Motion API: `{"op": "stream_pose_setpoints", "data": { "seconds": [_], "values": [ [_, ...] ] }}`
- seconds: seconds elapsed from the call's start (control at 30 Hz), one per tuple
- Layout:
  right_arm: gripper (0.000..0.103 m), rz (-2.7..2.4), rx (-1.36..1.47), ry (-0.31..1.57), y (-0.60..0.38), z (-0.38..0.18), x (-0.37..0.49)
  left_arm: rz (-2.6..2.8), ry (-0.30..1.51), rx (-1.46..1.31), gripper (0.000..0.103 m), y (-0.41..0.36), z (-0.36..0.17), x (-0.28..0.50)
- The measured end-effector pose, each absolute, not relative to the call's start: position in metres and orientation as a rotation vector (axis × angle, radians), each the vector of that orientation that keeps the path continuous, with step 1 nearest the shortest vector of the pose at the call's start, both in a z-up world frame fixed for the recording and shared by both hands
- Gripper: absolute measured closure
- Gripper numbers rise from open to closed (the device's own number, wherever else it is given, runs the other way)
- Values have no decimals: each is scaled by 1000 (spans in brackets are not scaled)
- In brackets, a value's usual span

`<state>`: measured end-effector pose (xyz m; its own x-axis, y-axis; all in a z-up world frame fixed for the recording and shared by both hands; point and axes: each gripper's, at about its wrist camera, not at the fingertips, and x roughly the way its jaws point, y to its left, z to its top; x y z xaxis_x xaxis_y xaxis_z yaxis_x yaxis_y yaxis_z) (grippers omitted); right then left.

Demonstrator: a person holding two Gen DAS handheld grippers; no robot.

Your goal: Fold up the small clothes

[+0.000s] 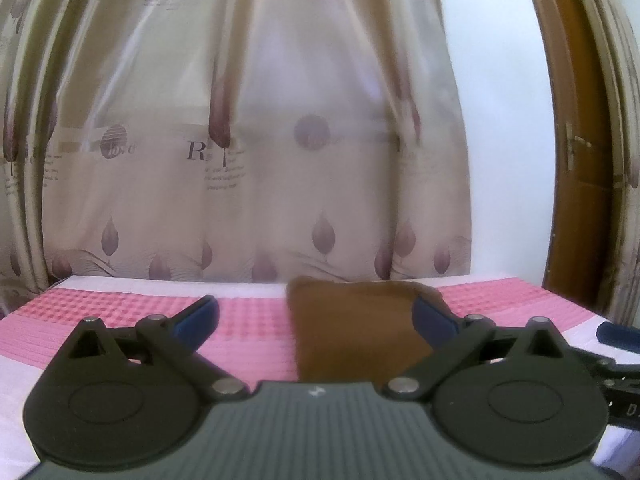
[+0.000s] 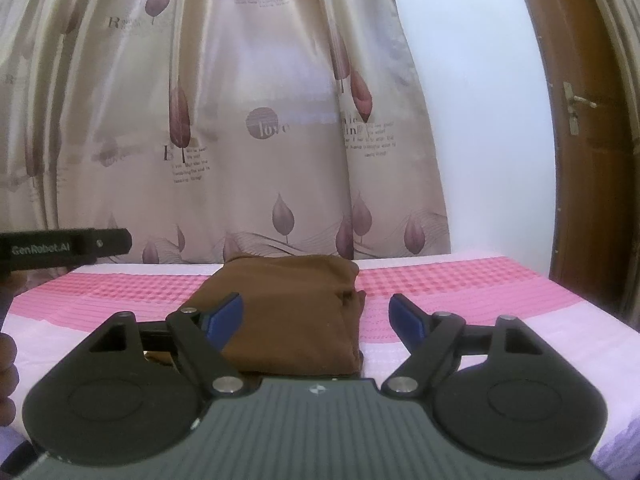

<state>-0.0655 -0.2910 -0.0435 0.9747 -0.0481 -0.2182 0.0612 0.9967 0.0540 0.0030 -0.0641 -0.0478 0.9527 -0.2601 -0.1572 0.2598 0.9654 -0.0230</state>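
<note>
**Folded brown cloth at the far edge, both tongs released**

On the pink-and-white checked cover (image 2: 460,292) that dresses the bench, a brown, soft fabric garment (image 2: 296,312) lies folded into a neat oblong. Its far end sits close to the far edge of the bench, and its length runs back toward the near edge. Along its right side the layers bunch into a small crease.

The right tongs (image 2: 318,322) hover above the near part of the garment with their blue-padded fingers (image 2: 224,320) spread wide and nothing between them. The left finger sits over the brown cloth; the right one stands over the pink cover just beside the garment's right edge.

The left tongs (image 1: 316,320) are likewise released, blue pads apart. In the left wrist view the brown garment (image 1: 352,332) lies between the fingers toward the right one, whose pad overlaps the cloth's right edge; the left finger is over bare pink cover. Whether any pad touches the fabric cannot be told.

Beyond the far edge hangs a cream satin curtain printed with mauve leaves and lettering (image 2: 240,120). Right of it are a white wall (image 2: 480,120) and a brown wooden door with a metal handle (image 2: 592,140).
</note>
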Motion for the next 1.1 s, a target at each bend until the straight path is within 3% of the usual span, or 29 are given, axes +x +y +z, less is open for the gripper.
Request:
{"op": "stream_pose_setpoints", "data": {
  "seconds": [1.1],
  "values": [
    [19,-49,39,205,-282,-41,-79,-221,181,-30,0,-62,-43,3]
  ]
}}
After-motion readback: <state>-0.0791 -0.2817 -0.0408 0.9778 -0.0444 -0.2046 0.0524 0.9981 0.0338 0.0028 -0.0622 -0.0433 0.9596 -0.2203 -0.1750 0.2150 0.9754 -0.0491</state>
